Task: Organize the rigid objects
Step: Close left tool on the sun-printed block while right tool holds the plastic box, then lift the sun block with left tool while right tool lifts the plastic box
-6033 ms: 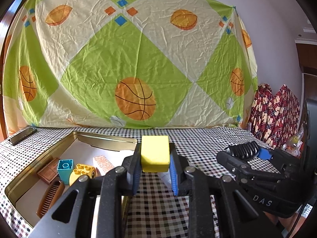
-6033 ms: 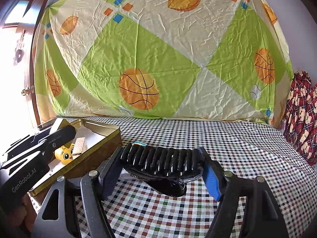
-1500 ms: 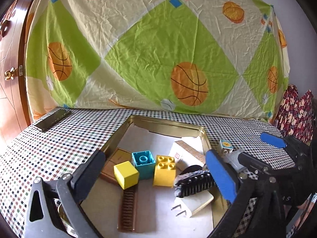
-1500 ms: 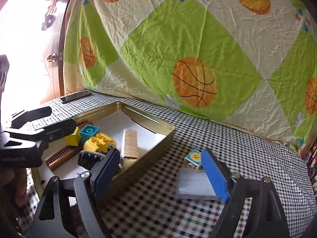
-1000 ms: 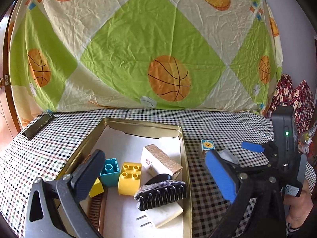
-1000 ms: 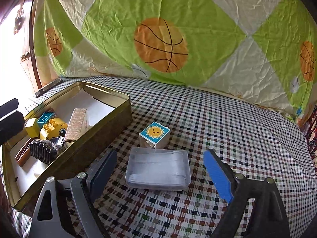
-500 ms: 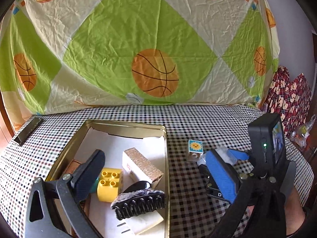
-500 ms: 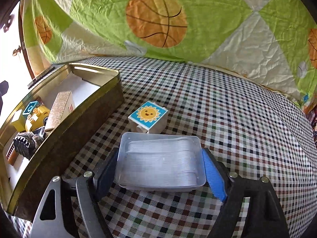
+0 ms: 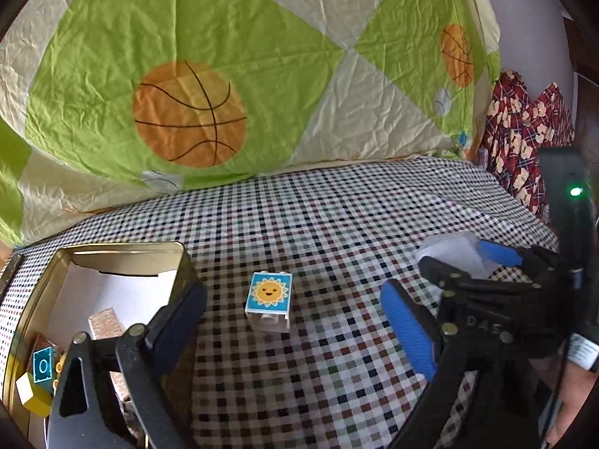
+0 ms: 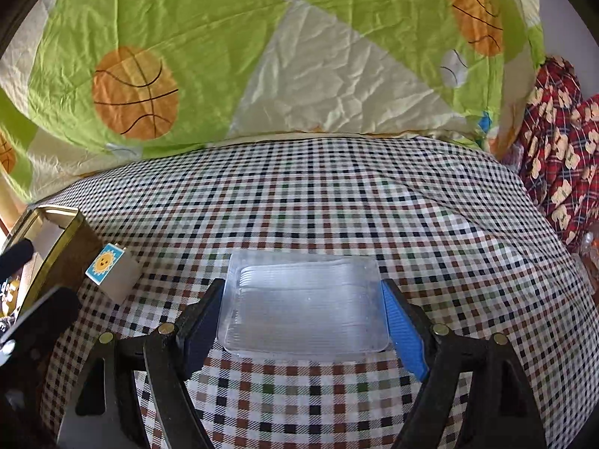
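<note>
Checked cloth (image 10: pixel 337 194) lies bare beyond — right tongs (image 10: pixel 303 321) clamp clear box (image 10: pixel 303 307), left tongs (image 9: pixel 295 321) closing, empty.

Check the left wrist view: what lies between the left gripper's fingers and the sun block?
Only bare checked tablecloth. In the left wrist view the sun block sits ahead of the left gripper, whose jaws are closing with nothing between them yet.

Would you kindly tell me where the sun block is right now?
In the left wrist view, the sun block lies on the checked cloth, just right of the tin, ahead of the left tool.
</note>
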{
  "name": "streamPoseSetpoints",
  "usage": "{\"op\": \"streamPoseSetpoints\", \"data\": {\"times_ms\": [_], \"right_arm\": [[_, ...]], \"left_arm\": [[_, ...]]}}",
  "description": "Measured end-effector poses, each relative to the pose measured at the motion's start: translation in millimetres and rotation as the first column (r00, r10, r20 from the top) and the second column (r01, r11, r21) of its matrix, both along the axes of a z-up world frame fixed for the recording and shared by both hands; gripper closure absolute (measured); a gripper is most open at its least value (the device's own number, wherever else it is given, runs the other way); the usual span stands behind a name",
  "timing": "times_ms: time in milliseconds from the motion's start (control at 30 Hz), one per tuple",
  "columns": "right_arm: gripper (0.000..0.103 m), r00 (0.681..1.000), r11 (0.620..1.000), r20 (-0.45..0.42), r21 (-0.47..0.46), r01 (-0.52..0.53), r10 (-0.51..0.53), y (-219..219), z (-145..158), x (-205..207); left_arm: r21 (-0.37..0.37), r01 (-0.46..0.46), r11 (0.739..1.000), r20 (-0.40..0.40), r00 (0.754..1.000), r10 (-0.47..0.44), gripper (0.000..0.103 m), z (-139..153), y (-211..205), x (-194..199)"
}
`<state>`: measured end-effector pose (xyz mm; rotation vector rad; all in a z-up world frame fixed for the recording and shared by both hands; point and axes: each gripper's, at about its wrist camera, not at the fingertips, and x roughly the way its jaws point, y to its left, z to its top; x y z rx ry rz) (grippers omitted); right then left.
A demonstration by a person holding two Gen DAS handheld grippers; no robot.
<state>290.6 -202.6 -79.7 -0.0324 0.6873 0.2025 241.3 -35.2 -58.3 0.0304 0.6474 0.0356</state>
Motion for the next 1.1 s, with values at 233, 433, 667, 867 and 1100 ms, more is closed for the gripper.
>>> {"op": "streamPoseSetpoints", "data": {"times_ms": [233, 433, 667, 867, 1100], "right_arm": [[0.021, 0.999, 0.999, 0.024, -0.032, -0.021, 0.022, 6.4, 1.6, -3.6], [0.021, 0.999, 0.999, 0.024, -0.038, -0.027, 0.028, 9.3, 2.2, -2.9], [0.021, 0.999, 0.998, 0.025, -0.045, -0.034, 0.035, 11.1, 1.2, -3.6], [0.021, 0.999, 0.998, 0.026, -0.046, -0.042, 0.044, 12.4, 0.5, -4.2], [0.021, 0.997, 0.998, 0.046, -0.024, -0.057, 0.058, 10.8, 2.3, -7.6]], "left_arm": [[-0.043, 0.010, 0.999, -0.071, 0.997, -0.013, 0.027, -17.9, 7.2, 29.0], [-0.048, 0.050, 0.998, -0.088, 0.995, -0.054, 0.043, -21.8, 3.8, 35.5], [-0.071, 0.061, 0.996, -0.139, 0.988, -0.070, 0.049, -27.1, 3.9, 43.8], [-0.065, 0.079, 0.995, -0.169, 0.982, -0.089, 0.072, -31.5, -2.7, 47.0], [-0.073, 0.068, 0.995, -0.164, 0.983, -0.080, 0.073, -30.4, 1.4, 39.8]]}}
